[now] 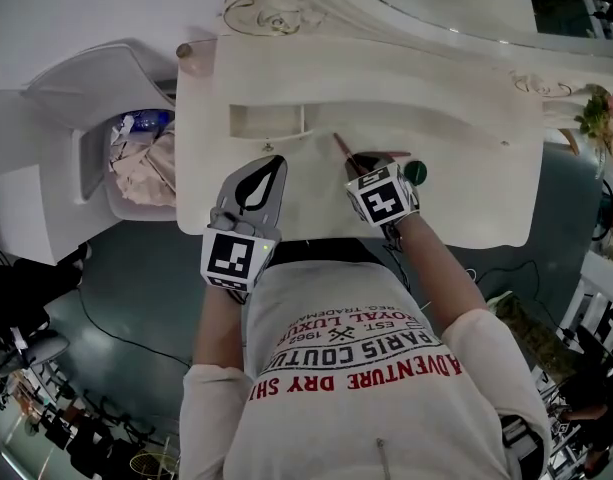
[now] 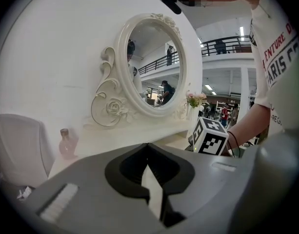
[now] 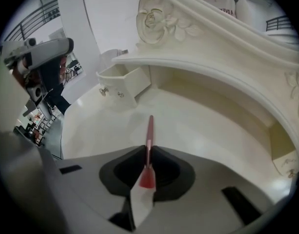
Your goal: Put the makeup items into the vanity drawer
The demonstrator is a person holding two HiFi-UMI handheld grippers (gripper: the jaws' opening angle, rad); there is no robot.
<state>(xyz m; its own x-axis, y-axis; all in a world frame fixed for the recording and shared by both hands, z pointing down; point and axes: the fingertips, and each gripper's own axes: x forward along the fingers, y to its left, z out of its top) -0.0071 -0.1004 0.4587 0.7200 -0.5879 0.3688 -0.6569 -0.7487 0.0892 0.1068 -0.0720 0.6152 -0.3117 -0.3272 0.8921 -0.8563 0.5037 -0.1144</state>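
A thin red makeup pencil point(image 3: 149, 133) sticks out forward from between the tips of my right gripper point(image 3: 148, 152), which is shut on it. In the head view that pencil point(image 1: 341, 146) points toward the back left over the white vanity top point(image 1: 466, 198), with the right gripper point(image 1: 359, 166) behind it. A small drawer point(image 3: 121, 86) stands pulled out at the left; from above, the drawer point(image 1: 267, 119) shows as an open box. My left gripper point(image 1: 274, 163) hovers over the front edge, shut and empty, its tips point(image 2: 147, 146) meeting.
A dark green round item point(image 1: 415, 173) lies right of the right gripper. A pink bottle point(image 2: 65, 143) stands at the vanity's back left corner. An oval mirror point(image 2: 154, 65) rises at the back, with flowers point(image 1: 601, 113) at the right. A bin point(image 1: 141, 163) sits left of the vanity.
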